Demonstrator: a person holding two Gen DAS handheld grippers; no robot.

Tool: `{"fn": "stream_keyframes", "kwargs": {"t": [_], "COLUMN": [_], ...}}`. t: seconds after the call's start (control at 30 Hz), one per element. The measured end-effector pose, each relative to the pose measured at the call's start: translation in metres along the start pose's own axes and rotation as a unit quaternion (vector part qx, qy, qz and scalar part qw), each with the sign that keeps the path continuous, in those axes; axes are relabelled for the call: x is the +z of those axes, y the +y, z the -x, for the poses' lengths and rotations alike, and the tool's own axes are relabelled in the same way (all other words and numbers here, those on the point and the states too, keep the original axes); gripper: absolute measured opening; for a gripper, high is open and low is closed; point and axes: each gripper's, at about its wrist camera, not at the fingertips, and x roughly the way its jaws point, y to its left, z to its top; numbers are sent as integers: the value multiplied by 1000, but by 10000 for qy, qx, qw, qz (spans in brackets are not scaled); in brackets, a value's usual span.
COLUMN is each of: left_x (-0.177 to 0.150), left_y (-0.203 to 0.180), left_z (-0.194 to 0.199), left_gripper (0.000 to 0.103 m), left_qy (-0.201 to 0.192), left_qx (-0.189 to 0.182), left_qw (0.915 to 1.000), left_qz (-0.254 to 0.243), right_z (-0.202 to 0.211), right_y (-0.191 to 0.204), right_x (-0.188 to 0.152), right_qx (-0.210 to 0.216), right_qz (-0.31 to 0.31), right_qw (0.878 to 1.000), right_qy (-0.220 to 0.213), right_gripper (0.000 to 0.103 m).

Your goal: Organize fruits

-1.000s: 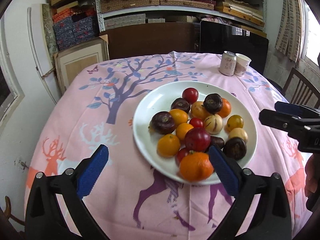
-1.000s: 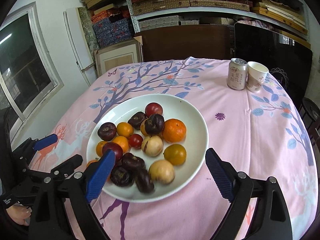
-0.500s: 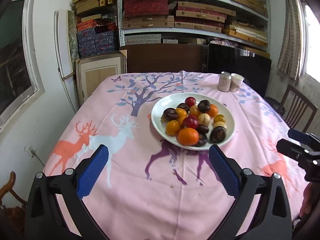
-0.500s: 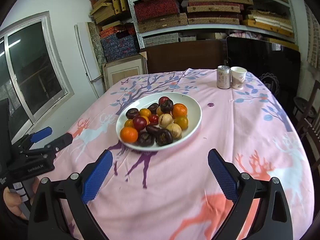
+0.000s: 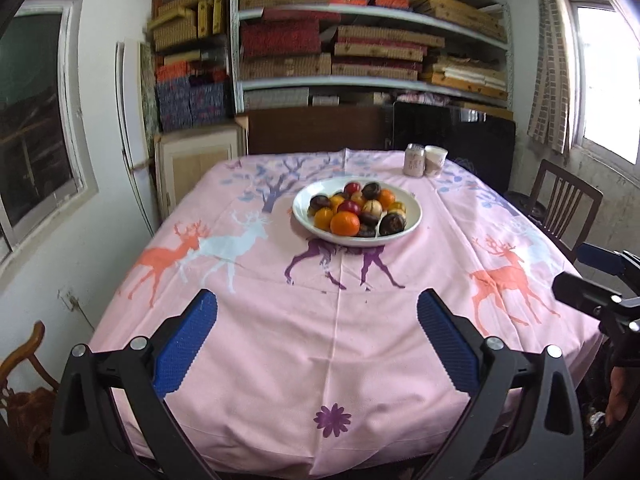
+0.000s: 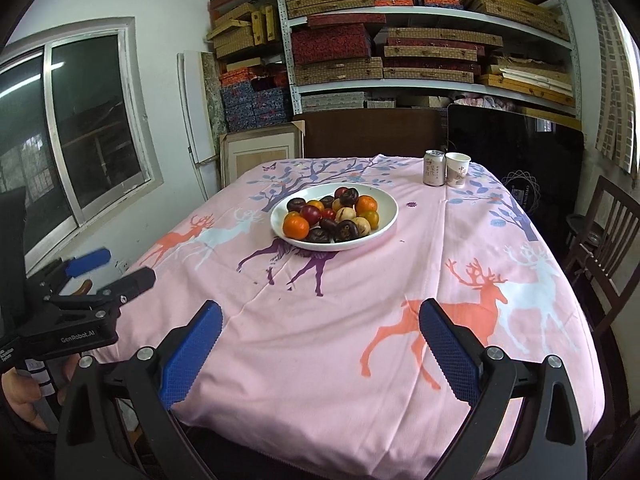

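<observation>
White plate (image 6: 386,216) sits mid-surface on the pink deer-print cloth (image 6: 360,320), heaped with fruit: big orange (image 6: 296,227) at the plate's near-left rim, second orange (image 6: 366,204) toward the far right, red plum (image 6: 311,213) beside the first, dark purple mangosteens (image 6: 346,230) along the near edge, pale round fruit (image 6: 346,213) in the centre; nothing lies off the plate; can (image 6: 434,168) and paper cup (image 6: 457,169) stand touching, beyond the plate to its far right; left gripper (image 5: 316,344) jaws wide apart, empty, well short of the plate; right gripper (image 6: 320,350) jaws just opened to full spread, nothing between them, also well short of the plate.
</observation>
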Motion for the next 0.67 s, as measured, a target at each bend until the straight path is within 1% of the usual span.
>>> {"fn": "stream_keyframes", "kwargs": {"t": [0.07,0.13,0.2,0.27,0.33,0.5,0.67], "left_x": [0,3,6,7,6,7,6], "left_y": [-1,-1,0,0,2,4,5], "left_z": [11,14,11,5,0,-3,-2], "left_gripper": [98,98,98,98,98,98,98], "left_qy": [-216,-268,-206,-32,58,77,67], "left_qx": [-101,-60,-43,-35,-17,140,179], "left_qw": [9997,9996,9998,10000,9999,9997,9997], "left_qz": [-53,-43,9,84,143,161,127], "right_z": [2,3,3,3,3,4,2], "right_y": [1,2,1,0,-1,-5,-6], "right_x": [-1,-2,-3,-4,-4,-5,-4], "right_qx": [-2,28,37,50,51,31,-2], "right_qz": [6,-38,-83,-102,-126,-185,-183], "right_qw": [10000,10000,10000,9999,9999,9998,9998], "right_qy": [-12,-11,0,24,38,45,48], "right_gripper": [99,99,99,99,99,99,99]}}
